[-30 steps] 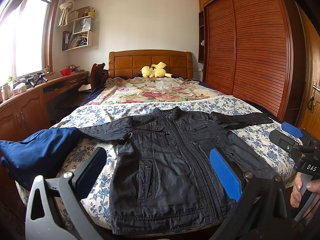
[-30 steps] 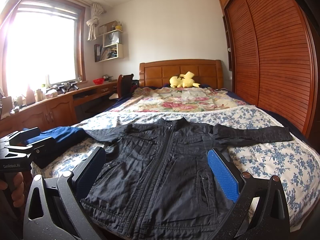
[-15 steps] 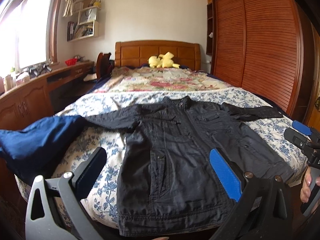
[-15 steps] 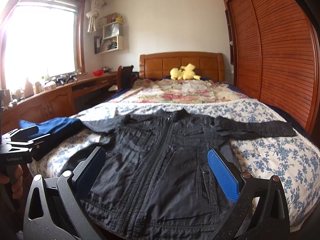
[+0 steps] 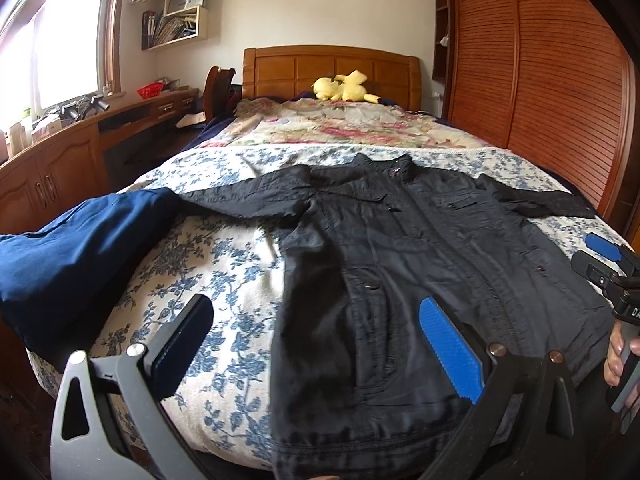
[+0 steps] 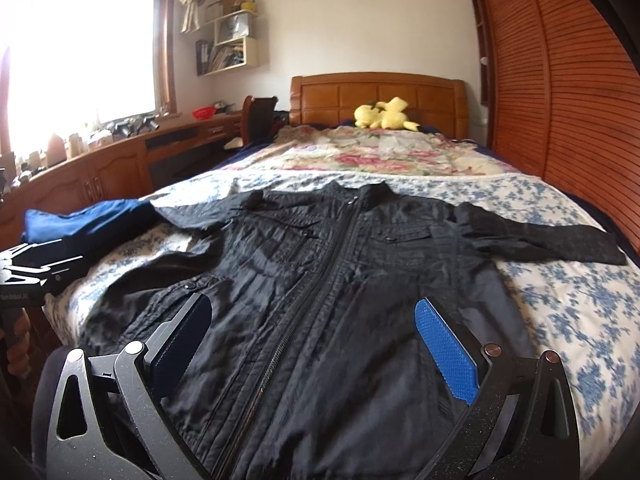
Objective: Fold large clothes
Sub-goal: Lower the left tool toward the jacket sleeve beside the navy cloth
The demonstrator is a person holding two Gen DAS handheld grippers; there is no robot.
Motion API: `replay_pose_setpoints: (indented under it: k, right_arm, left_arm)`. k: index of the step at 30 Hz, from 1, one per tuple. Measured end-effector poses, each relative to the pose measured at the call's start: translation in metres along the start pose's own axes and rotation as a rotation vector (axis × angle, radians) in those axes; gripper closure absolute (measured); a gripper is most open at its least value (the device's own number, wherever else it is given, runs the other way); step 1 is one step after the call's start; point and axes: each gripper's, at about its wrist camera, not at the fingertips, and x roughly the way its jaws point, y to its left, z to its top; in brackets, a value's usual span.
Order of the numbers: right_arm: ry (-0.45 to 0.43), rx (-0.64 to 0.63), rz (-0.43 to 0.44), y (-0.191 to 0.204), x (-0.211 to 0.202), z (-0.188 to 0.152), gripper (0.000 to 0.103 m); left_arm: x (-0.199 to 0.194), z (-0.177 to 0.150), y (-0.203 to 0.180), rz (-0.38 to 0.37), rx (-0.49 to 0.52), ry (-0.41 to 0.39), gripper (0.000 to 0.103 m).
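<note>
We have the black zip-front jacket (image 6: 320,300) spread flat and face up on the bed with the blue-flowered cover (image 6: 560,300), sleeves out to each side, so every edge can be reached for folding. Our left gripper (image 5: 316,344) and right gripper (image 6: 312,340) hover above its hem, both spread wide and empty, ready to take the fabric.

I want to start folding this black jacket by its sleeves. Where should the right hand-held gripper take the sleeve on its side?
Grip the cuff end of the right sleeve, coming from the wardrobe side. It lies flat and outstretched on the bedspread, its tip free, so the open right hand-held gripper can probably pinch it and carry it across the black jacket.
</note>
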Motion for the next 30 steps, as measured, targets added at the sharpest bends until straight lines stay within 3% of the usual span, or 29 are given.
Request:
replay_pose_setpoints:
  k: [17,21,26,30]
  right_arm:
    - [0.092,-0.123,0.21,0.055,0.132,0.032,0.0]
    - [0.091,-0.144,0.213,0.064,0.154,0.033,0.0]
    - [0.142,-0.128,0.208,0.062,0.174,0.008,0.0]
    - [0.118,-0.13,0.229,0.062,0.169,0.008,0.0]
  left_arm:
    - [0.062,0.003,0.063,0.026,-0.038,0.106,0.0]
    - [0.079,0.011,0.076,0.041,-0.032,0.144,0.0]
    - [0.1,0.018,0.091,0.051,-0.036,0.182,0.0]
    - [0.124,0.03,0.102,0.074,-0.039,0.207,0.0]
